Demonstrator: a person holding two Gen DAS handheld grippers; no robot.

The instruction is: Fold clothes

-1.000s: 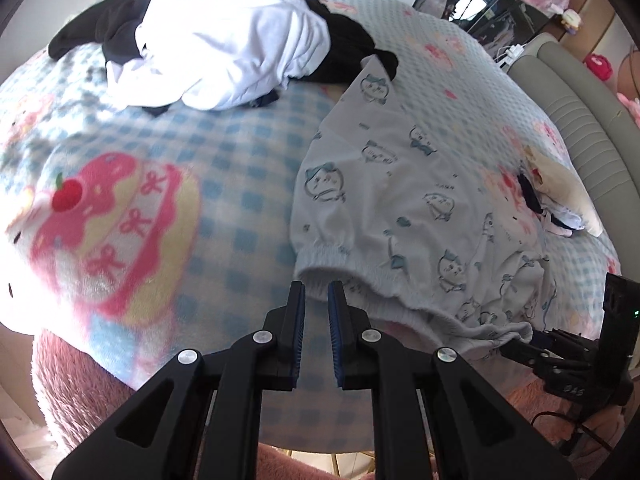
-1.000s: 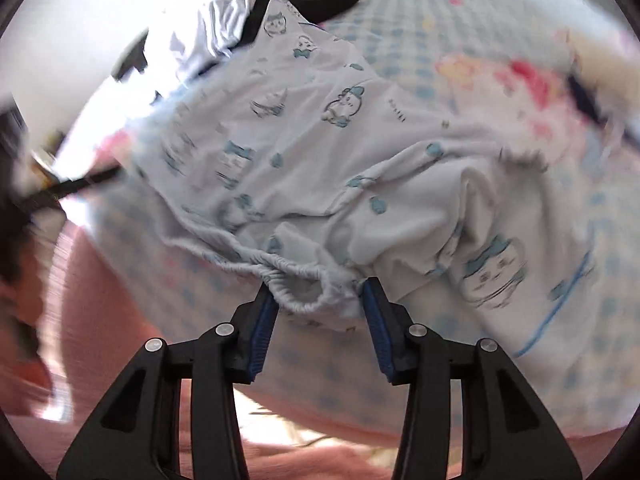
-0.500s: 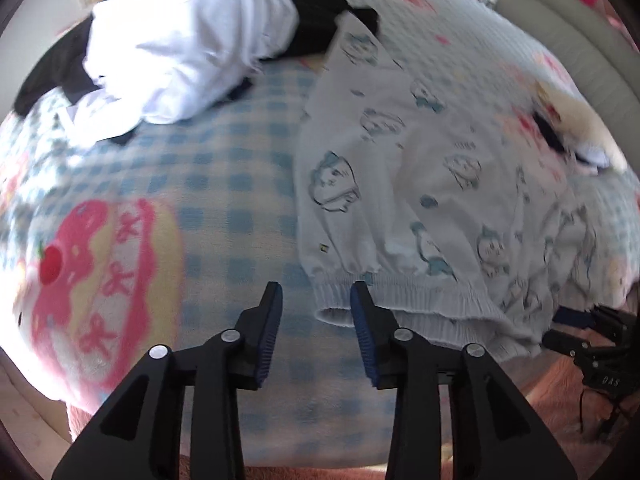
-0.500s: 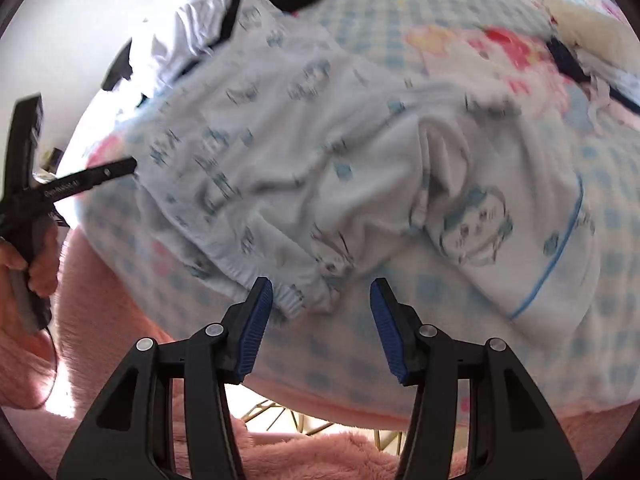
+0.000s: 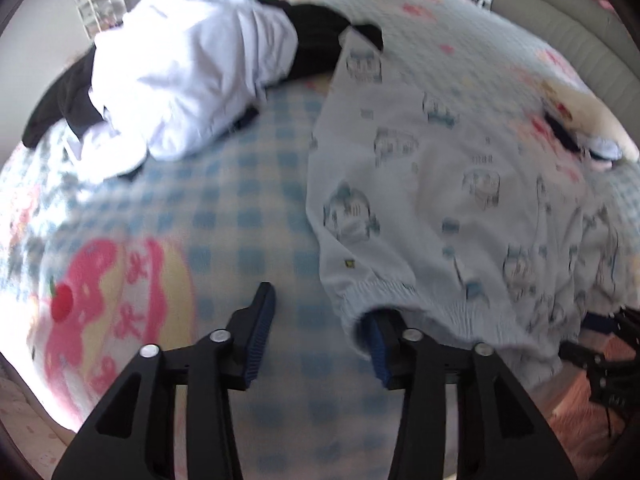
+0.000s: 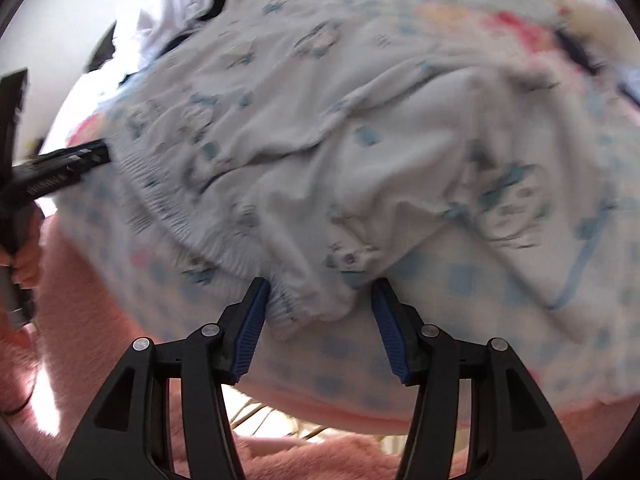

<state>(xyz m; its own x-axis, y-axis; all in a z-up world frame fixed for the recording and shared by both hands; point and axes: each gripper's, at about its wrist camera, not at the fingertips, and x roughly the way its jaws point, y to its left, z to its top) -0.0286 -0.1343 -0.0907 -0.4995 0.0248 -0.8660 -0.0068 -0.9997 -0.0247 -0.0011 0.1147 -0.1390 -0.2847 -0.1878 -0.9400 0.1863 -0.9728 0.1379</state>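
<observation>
A pale blue garment with a cat print (image 5: pixel 440 184) (image 6: pixel 320 120) lies spread on the checked blanket (image 5: pixel 240 208), its elastic hem toward me. My left gripper (image 5: pixel 318 304) is at the hem's left corner, jaws opening. Its right finger (image 5: pixel 390 344) is tucked under the corner, its left finger rests over bare blanket, and nothing is pinched. My right gripper (image 6: pixel 319 286) stands open astride a bunched part of the hem (image 6: pixel 308 300). The cloth sits loose between its pads. The left gripper's fingers (image 6: pixel 60 168) also show at the hem's far end in the right wrist view.
A heap of white clothes (image 5: pixel 188 80) and black clothes (image 5: pixel 316 40) lies at the blanket's far left. Small items sit at the far right (image 5: pixel 576 136), beside a grey padded edge (image 5: pixel 560 20). Pink fluffy fabric (image 6: pixel 80 320) hangs below the near bed edge.
My left gripper went from nearly shut to wide open and shifted to the hem's corner. The right gripper sank toward the hem and its jaws widened, with the bunched cloth still between them.
</observation>
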